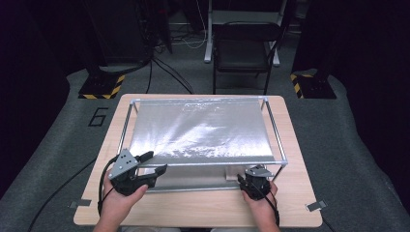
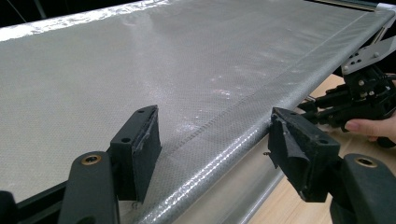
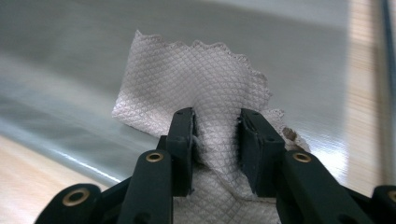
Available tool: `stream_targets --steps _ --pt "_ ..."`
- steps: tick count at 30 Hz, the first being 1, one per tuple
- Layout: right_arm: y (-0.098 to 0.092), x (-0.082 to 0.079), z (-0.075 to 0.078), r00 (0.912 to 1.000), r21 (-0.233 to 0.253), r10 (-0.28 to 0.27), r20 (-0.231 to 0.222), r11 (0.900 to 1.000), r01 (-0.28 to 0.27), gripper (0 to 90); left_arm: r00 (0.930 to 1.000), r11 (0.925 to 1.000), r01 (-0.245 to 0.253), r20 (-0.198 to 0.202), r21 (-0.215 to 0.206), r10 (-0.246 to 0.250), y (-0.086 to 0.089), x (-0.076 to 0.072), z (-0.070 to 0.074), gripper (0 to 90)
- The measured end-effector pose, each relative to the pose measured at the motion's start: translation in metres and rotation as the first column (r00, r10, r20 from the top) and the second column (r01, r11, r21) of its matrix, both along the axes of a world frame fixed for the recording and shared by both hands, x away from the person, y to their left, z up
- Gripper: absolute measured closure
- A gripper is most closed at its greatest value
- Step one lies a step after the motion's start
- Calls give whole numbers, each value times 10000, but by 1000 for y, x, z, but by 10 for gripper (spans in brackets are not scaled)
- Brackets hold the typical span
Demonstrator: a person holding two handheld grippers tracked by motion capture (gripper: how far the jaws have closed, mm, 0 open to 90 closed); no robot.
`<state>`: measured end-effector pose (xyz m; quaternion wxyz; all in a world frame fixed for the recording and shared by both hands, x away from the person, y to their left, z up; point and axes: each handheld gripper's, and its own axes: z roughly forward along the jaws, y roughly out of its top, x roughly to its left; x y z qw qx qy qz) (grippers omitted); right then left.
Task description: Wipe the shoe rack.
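Observation:
A silvery mesh sheet [image 1: 198, 128] [image 2: 187, 60] is stretched flat over a low metal rod frame [image 1: 275, 130] on a wooden table [image 1: 203, 208]. My left gripper [image 1: 154, 162] [image 2: 215, 126] is open at the frame's front left, one jaw above the sheet's rolled front edge and the other in front of it, touching nothing. At the front right, my right gripper [image 1: 252, 175] [image 3: 217, 119] is shut on a white quilted cloth [image 3: 196, 79], which fans out beyond the jaws onto the shiny surface under the sheet. The left gripper view also catches the right gripper [image 2: 336, 105] and its hand [image 2: 373, 126].
Behind the table stand a black folding chair [image 1: 241, 48] and two stand bases with yellow-black stripes [image 1: 101, 87] [image 1: 312, 84]. Cables run across the grey floor [image 1: 169, 72]. A strip of bare wood lies between the frame and the table's front edge.

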<state>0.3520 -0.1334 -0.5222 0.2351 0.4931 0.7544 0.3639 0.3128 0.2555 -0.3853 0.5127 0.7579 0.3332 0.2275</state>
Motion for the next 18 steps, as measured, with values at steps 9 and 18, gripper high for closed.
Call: stream_targets --steps 9,18 --pt "-11 0 0 9994 4 -347 -29 9994 347 662 10000 10000 -9 -23 -15 9 -1 1 0 345" --pt "8 2 0 9994 588 226 -254 9980 -211 656 10000 10000 -12 -10 8 12 -1 1 0 344"
